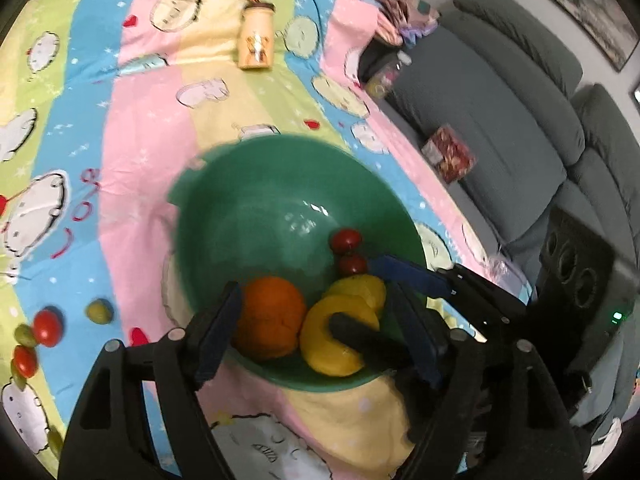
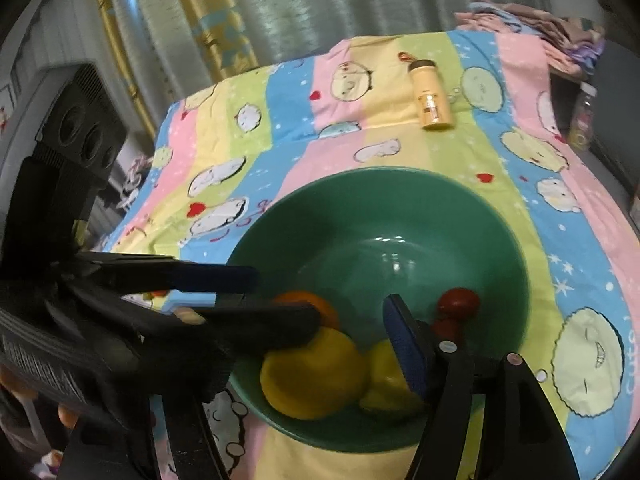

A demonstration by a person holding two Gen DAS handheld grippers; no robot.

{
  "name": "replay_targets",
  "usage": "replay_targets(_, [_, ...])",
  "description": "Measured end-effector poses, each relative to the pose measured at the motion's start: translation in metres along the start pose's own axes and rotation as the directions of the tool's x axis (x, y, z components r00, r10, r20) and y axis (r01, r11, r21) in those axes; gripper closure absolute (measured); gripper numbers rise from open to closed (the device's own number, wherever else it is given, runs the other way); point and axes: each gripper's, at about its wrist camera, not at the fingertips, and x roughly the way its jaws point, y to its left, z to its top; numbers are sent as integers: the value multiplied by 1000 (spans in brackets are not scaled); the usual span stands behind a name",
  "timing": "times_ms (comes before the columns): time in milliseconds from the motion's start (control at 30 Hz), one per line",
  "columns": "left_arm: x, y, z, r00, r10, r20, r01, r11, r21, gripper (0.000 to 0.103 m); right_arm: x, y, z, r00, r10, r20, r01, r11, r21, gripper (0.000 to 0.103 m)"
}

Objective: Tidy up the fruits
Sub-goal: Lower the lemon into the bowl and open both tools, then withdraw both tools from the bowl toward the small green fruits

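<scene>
A green bowl (image 1: 248,200) (image 2: 480,232) sits on the striped cartoon cloth. It holds an orange (image 1: 270,322) (image 2: 316,302), two yellow fruits (image 1: 320,344) (image 2: 316,376) and two small red fruits (image 1: 346,240) (image 2: 458,300). My left gripper (image 1: 316,328) is open over the bowl's near side, jaws around the orange and a yellow fruit. My right gripper (image 2: 320,344) is open too, over the yellow fruits; it reaches in from the right in the left wrist view (image 1: 400,280). Several small red and green fruits (image 1: 46,328) lie on the cloth at the left.
A cream bottle (image 1: 256,36) (image 2: 432,98) lies on its side at the far end of the cloth. A grey sofa (image 1: 500,92) with a red packet (image 1: 448,154) stands to the right. Folded cloths (image 2: 532,24) lie at the far corner. A black speaker (image 2: 76,120) stands at the left.
</scene>
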Motion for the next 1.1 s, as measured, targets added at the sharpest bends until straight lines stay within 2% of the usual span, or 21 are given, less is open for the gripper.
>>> replay_targets(100, [-16,11,0,999,-7,33,8,999,-38,21,-12,-8,0,1000,-24,20,24,1000,20,33])
replay_targets(200, [-32,25,-5,998,16,61,-11,997,-77,17,-25,-17,0,998,-41,47,38,998,56,33])
replay_targets(400, [-63,60,-25,990,106,90,-90,982,-164,13,-42,-24,-4,996,-43,76,34,993,115,32])
replay_targets(633, [-106,110,-61,973,193,130,-149,946,-289,13,-41,-3,-8,998,-5,60,1,998,68,32])
replay_targets(833, [-131,144,-91,960,253,125,-194,913,-358,13,-33,22,-9,999,38,35,-38,999,11,32])
replay_targets(933, [-139,156,-105,958,257,125,-191,901,-389,13,-26,37,-11,998,61,10,-61,998,-28,32])
replay_targets(1100, [-144,166,-121,956,269,113,-206,896,-394,13,-15,59,-17,995,88,-39,-91,993,-75,32])
